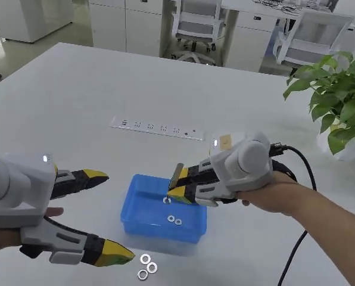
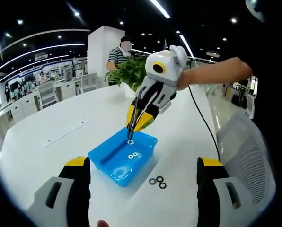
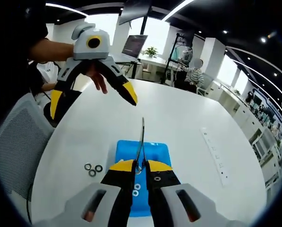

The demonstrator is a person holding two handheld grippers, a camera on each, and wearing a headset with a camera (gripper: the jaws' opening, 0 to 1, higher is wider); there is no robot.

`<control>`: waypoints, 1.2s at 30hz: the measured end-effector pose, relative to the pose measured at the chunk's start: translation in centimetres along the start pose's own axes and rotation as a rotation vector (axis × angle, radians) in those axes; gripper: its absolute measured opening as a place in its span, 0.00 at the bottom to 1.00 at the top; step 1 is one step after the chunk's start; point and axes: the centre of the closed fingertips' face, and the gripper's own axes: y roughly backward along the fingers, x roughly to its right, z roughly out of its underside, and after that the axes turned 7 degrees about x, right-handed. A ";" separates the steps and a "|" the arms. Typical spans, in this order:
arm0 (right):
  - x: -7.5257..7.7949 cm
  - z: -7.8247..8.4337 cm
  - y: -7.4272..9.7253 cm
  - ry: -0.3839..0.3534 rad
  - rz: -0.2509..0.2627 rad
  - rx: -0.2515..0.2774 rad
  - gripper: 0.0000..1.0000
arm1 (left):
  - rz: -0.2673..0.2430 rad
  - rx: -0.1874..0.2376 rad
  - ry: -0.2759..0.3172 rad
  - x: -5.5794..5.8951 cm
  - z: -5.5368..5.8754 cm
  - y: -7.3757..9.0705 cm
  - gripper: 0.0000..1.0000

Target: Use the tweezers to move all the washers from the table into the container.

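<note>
A blue container (image 1: pixel 140 205) (image 2: pixel 107 157) (image 3: pixel 125 150) sits on the white table. My right gripper (image 1: pixel 180 183) (image 3: pixel 140 166) is shut on metal tweezers (image 1: pixel 176 174) (image 2: pixel 131 130) (image 3: pixel 142 139). Their tips hold a washer (image 1: pixel 167 201) (image 2: pixel 130 141) just over the container's inside. Two washers (image 1: pixel 174 221) (image 2: pixel 133 155) lie on the container's floor. Three more washers (image 1: pixel 146 267) (image 2: pixel 156 181) (image 3: pixel 92 169) rest on the table by its near side. My left gripper (image 1: pixel 109 214) (image 2: pixel 143 163) hangs open and holds nothing, to the left of the container.
A white power strip (image 1: pixel 156 127) (image 3: pixel 214 153) lies beyond the container. A potted plant (image 1: pixel 338 95) stands at the table's right edge. Office chairs (image 1: pixel 198 27) and desks are past the far edge. A black cable (image 1: pixel 305 238) trails from the right gripper.
</note>
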 end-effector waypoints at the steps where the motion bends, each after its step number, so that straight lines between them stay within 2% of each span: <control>1: 0.1 0.2 -0.2 0.002 -0.001 -0.002 0.10 | -0.002 0.002 -0.003 -0.1 0.0 0.0 0.99; 12: -0.3 2.0 -1.8 -0.007 -0.037 -0.015 0.10 | 0.003 -0.001 -0.005 -1.1 -0.1 -0.8 0.98; 25: -0.5 3.5 -3.2 -0.025 -0.061 -0.023 0.10 | 0.029 0.009 -0.024 -2.0 -0.6 -2.5 0.86; 32: -0.8 4.5 -3.9 -0.025 -0.078 -0.035 0.10 | 0.058 0.005 -0.049 -2.2 -0.7 -3.4 0.70; 36: -1.0 5.0 -4.2 -0.024 -0.088 -0.041 0.10 | 0.077 -0.004 -0.069 -2.4 -0.9 -4.0 0.56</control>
